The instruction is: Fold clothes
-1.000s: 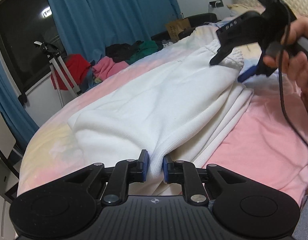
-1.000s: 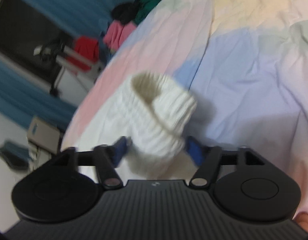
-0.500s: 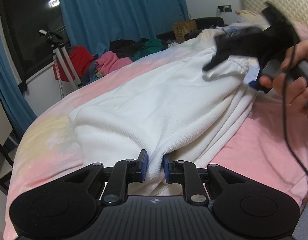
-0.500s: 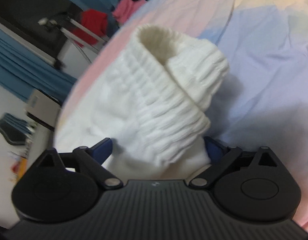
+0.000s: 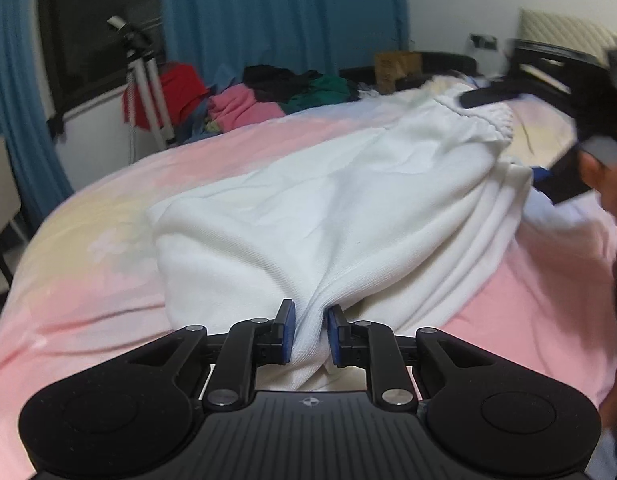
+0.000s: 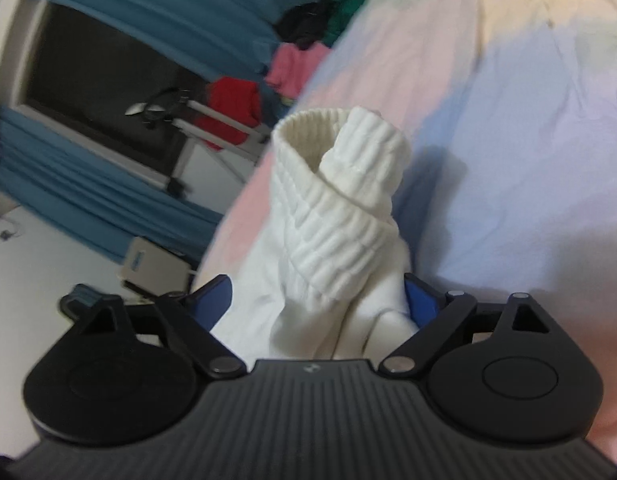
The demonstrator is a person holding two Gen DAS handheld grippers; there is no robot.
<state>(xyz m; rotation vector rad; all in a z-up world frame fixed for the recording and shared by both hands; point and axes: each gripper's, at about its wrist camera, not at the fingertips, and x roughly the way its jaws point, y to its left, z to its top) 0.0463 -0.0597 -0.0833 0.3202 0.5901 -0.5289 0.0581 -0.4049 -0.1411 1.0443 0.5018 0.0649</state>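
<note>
Left hand-held gripper (image 5: 311, 334): nearest thing in the left wrist view; its blue-padded fingers (image 5: 286, 332) are clenched on a bunched fold at the near end of the white sweatpants (image 5: 348, 208).
Sweatpants, place: they lie on the pastel pink-and-yellow bed (image 5: 128, 248), the near end lifted slightly into the left grip, the rest resting on the cover.
Long axis: it runs away from the left hand-held gripper, up and to the right across the bed, ending at the ribbed elastic band (image 5: 488, 116) at the far end.
Right hand-held gripper (image 6: 318, 304): at that far end; in its own view the ribbed band (image 6: 340, 200) stands up between the wide-spread blue pads (image 6: 214, 300), which do not press the cloth, so I judge it released, not yet gripping.
Who is nearer: each hand has one end; the left owns the near end, the right the ribbed end.
Coming move, as a judgement: the right needs to close on the band, then one end travels along the long axis onto the other to halve the length.
Risk: the layers at the right edge look stacked and could slip apart.
Far background: a heap of red, pink and green clothes (image 5: 244, 100) below blue curtains (image 5: 280, 16).
</note>
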